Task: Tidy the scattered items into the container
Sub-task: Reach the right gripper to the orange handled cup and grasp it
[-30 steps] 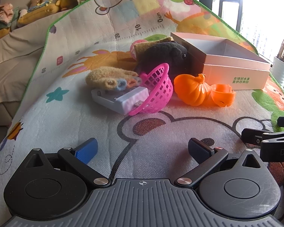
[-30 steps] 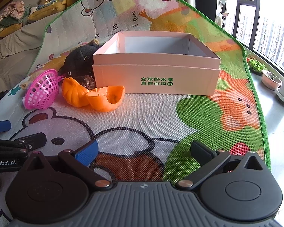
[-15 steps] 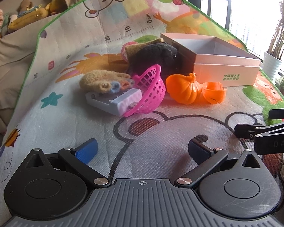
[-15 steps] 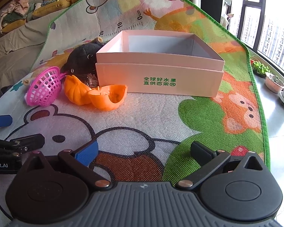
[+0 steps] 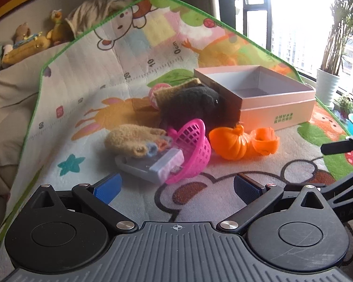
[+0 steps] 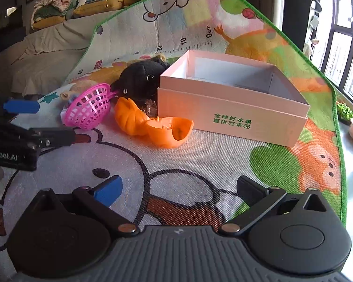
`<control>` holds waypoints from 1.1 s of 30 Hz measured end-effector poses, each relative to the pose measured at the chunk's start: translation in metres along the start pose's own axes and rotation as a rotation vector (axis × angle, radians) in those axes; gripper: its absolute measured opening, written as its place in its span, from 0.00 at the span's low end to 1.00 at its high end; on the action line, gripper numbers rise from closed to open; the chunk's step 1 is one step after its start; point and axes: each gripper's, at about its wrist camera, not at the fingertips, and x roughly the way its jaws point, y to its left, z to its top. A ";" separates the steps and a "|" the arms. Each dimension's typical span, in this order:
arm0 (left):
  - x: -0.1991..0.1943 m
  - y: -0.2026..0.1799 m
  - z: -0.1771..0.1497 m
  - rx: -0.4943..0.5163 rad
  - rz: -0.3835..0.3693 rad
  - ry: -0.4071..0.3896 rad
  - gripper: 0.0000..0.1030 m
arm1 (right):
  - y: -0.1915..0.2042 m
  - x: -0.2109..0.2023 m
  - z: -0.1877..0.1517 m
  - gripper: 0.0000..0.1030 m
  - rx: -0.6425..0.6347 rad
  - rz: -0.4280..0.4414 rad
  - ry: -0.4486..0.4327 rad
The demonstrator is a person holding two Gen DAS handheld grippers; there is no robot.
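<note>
A pale pink cardboard box stands open on the play mat, nothing showing inside. Left of it lies a cluster: a black plush toy, a tipped pink plastic basket, an orange pumpkin-shaped shell in two halves, a tan knitted piece, and a grey-white flat gadget. My left gripper is open, a short way before the basket. My right gripper is open over bare mat, in front of the box.
A cartoon play mat covers the floor and climbs a covered sofa at the back. Soft toys line the sofa top. Potted plants stand by the window on the right. The mat's green edge borders bare floor.
Both grippers have advanced toward the items, so the cluster and the box look larger and nearer. The fingers stayed open and nothing on the mat moved.
</note>
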 end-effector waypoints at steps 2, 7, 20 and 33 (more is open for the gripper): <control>0.001 0.002 0.005 -0.017 -0.011 -0.001 1.00 | -0.004 0.006 0.001 1.00 0.015 0.020 0.034; 0.006 -0.009 0.014 -0.053 -0.098 -0.011 1.00 | -0.015 -0.006 0.004 0.91 0.015 -0.061 -0.048; 0.053 -0.055 0.021 0.370 0.220 -0.142 1.00 | -0.053 -0.008 0.016 0.63 0.098 -0.032 -0.065; 0.011 -0.025 0.029 0.076 -0.145 -0.070 1.00 | -0.020 0.028 0.031 0.51 -0.048 0.107 -0.051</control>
